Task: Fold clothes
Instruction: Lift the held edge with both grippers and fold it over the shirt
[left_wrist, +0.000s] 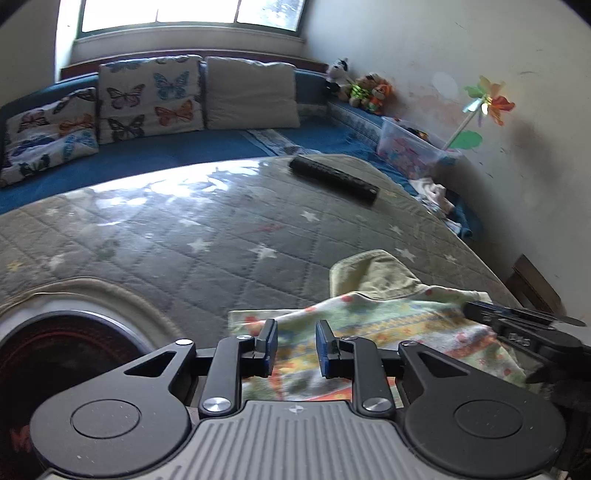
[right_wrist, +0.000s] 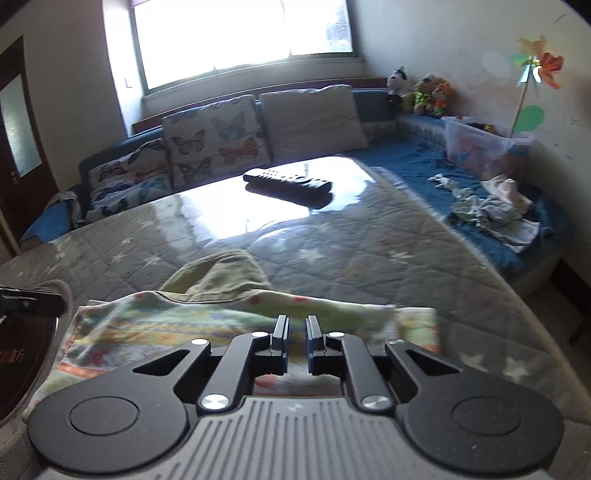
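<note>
Small pale-green floral-print cotton garment (left_wrist: 373, 325) lay at lower centre of both views, on grey quilted star-pattern table cover (left_wrist: 166, 236). Plain olive-green part (right_wrist: 221, 273) stuck out beyond the printed part, toward frame centre.

L gripper (left_wrist: 294, 349): jaws part open, moderate gap, hanging over garment's near left edge; nothing pinched as far as visible. R gripper (right_wrist: 296, 345): jaws narrow, small gap between the fingers, over near edge toward garment's right end; cloth between pads? couldn't tell, looked empty.

Progress (judgement): early. Garment roughly spread but rumpled, one ridge running across it, olive part loose. No tidy fold visible. Left to do: grip near corners, fold over, square up. More crumpled pale clothes (right_wrist: 495, 210) sat on blue sofa (right_wrist: 413, 158), right of frame, well apart – prob. still waiting.

Black remote control (right_wrist: 288, 182) in upper-centre on table, well clear of the work.
</note>
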